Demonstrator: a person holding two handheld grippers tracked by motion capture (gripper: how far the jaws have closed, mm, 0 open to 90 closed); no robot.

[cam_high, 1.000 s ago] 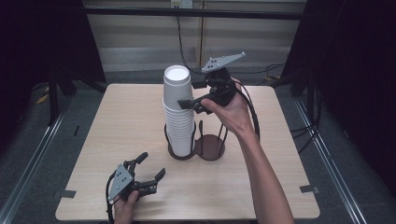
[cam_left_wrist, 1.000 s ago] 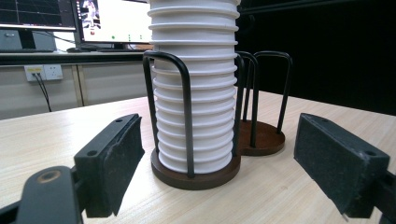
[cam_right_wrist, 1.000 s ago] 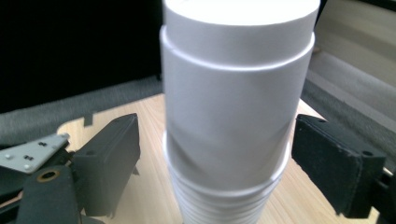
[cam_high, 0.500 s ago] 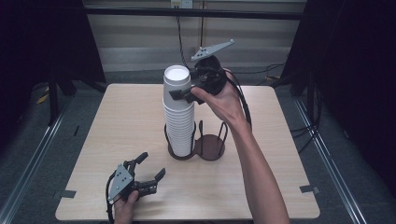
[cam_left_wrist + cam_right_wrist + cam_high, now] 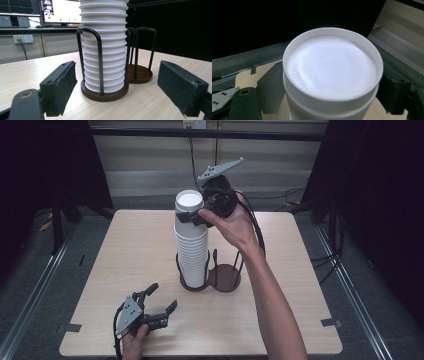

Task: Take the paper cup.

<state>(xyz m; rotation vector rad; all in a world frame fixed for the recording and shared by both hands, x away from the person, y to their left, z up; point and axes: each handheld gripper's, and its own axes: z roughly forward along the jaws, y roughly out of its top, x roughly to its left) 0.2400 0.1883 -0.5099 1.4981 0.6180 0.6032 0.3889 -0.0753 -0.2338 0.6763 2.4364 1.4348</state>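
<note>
Rising since a second ago, the right gripper now sits at the top of the cup stack instead of partway up its side. By the table's front edge, the left gripper rests idle with its jaws apart, aimed at the stack. Toward the table's middle, the wire holder keeps the stack upright, its second ring empty. The right jaws appear clamped on the top cup, probably to lift it off.

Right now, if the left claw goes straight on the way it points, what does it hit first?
Most likely the cup stack in its black wire holder: both sit dead ahead between the claw's spread jaws, with bare table before them.
</note>
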